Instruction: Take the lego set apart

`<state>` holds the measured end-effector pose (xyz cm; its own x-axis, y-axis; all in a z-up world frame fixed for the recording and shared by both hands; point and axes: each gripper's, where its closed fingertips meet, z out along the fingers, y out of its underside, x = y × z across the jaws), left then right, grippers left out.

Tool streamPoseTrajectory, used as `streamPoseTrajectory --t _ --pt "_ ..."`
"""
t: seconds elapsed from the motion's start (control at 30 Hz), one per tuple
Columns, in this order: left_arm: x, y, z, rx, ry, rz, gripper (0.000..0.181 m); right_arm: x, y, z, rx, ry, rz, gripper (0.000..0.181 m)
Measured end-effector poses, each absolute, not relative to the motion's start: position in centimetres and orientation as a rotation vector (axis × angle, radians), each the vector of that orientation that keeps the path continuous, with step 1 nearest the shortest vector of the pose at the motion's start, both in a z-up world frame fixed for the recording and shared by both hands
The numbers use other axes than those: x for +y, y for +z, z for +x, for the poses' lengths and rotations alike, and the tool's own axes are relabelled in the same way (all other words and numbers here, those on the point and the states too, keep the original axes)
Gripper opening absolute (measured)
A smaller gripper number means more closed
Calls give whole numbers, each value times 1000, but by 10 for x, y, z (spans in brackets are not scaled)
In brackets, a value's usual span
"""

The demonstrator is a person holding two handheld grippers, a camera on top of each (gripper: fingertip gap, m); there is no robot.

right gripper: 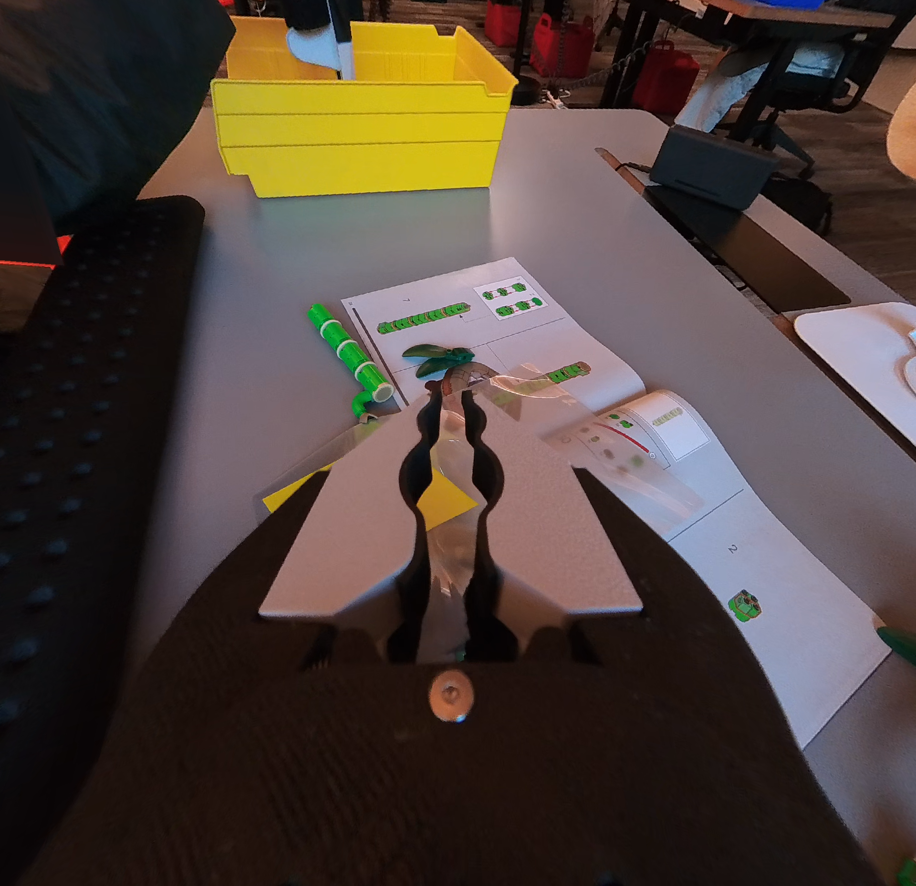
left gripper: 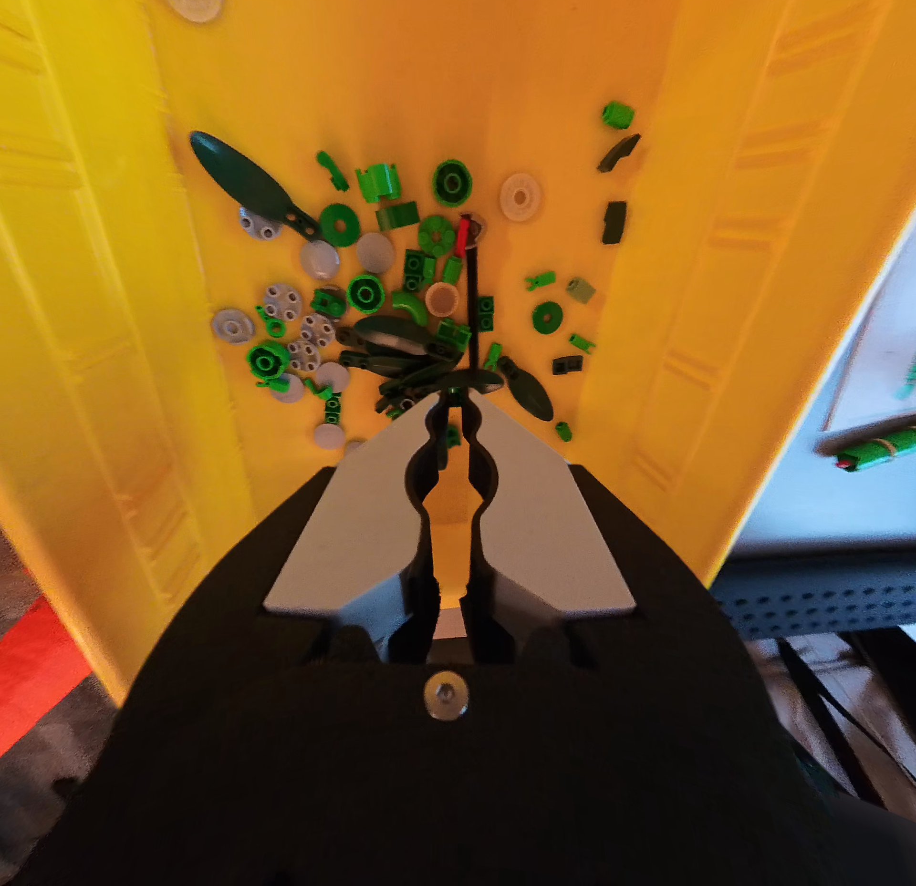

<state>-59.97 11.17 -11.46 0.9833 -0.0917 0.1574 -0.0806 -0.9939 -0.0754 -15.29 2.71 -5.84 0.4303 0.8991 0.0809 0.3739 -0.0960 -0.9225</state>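
Note:
In the left wrist view my left gripper (left gripper: 453,395) hangs over the yellow bin (left gripper: 495,69). It is shut on a thin black rod (left gripper: 472,307) with a red end and a dark green leaf (left gripper: 471,380) at the fingertips. Loose green, dark green and grey lego pieces (left gripper: 367,293) cover the bin floor. In the right wrist view my right gripper (right gripper: 450,397) is low over the table, shut on a small piece with dark green leaves (right gripper: 436,356). A green bamboo stalk (right gripper: 349,354) lies left of it. The left gripper (right gripper: 322,44) shows over the bin (right gripper: 357,139).
An open instruction booklet (right gripper: 614,381) and a clear plastic bag (right gripper: 525,391) lie under the right gripper on the grey table (right gripper: 570,228). A black perforated mat (right gripper: 89,367) is at the left. A dark box (right gripper: 714,166) stands at the right edge. My right fingertips sit around 45 cm from my left ones. My right tips are roughly 15 cm from the green bamboo stalk (right gripper: 349,354).

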Motion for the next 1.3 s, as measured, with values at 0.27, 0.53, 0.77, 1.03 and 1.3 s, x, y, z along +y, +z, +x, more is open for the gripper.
streamPoseTrajectory --t 0.27,0.53,0.77,1.03,1.3 --pt "110 -120 -613 139 -49 -3107 37 26 -62 -154 -1163 607 -1676 8" --pt "123 -80 -612 18 -15 -2936 29 28 -64 -145 -1211 504 -1672 9" --pt "178 24 -545 253 -13 -2372 16 51 -57 -78 -776 651 -1958 17" --pt "163 30 -343 933 -368 -2104 11 47 -73 -64 -533 975 -2123 24" --pt "168 20 -315 1046 -81 -1993 2 47 -98 -86 -552 1028 -2265 27"
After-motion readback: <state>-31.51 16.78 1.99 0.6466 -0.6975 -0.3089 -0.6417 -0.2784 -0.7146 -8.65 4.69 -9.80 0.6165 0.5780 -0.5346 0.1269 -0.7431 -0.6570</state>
